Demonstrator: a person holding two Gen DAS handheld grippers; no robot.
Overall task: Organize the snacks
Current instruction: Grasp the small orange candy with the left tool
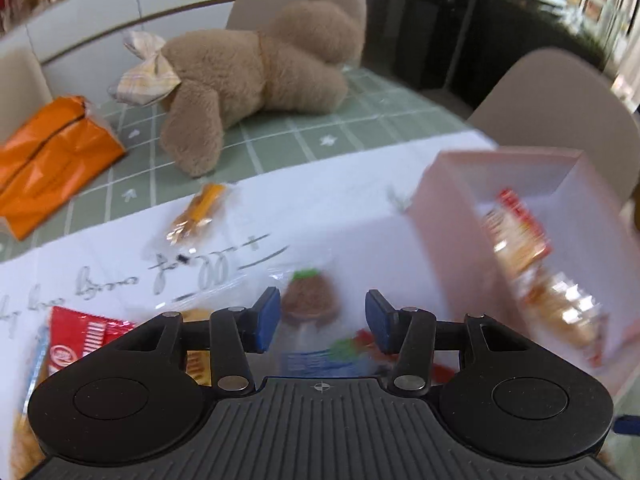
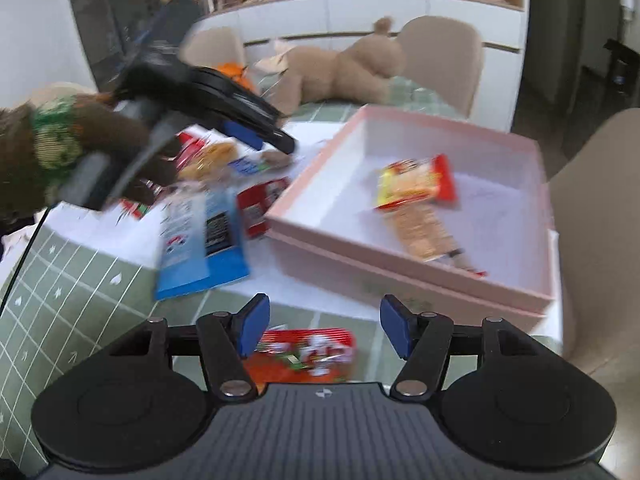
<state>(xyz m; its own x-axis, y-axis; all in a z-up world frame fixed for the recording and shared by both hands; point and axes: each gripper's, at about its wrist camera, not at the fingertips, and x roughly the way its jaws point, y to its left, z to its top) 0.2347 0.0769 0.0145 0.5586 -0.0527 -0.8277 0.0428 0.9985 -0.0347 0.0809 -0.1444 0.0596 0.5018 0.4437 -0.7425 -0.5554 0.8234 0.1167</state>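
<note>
Now: left gripper [image 1: 318,318] open over brown cookie pack [image 1: 310,298] | right gripper [image 2: 320,330] open, empty | pinch pack mid-body, lift clear, drop in pink box [image 2: 404,276]

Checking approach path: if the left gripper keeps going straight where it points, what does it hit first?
Likely the brown cookie packet, lying between the open left gripper fingers on the white paper. Blur makes depth uncertain.

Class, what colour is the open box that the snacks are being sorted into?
Pale pink outside, white inside: the box shows best in the right wrist view.
</note>
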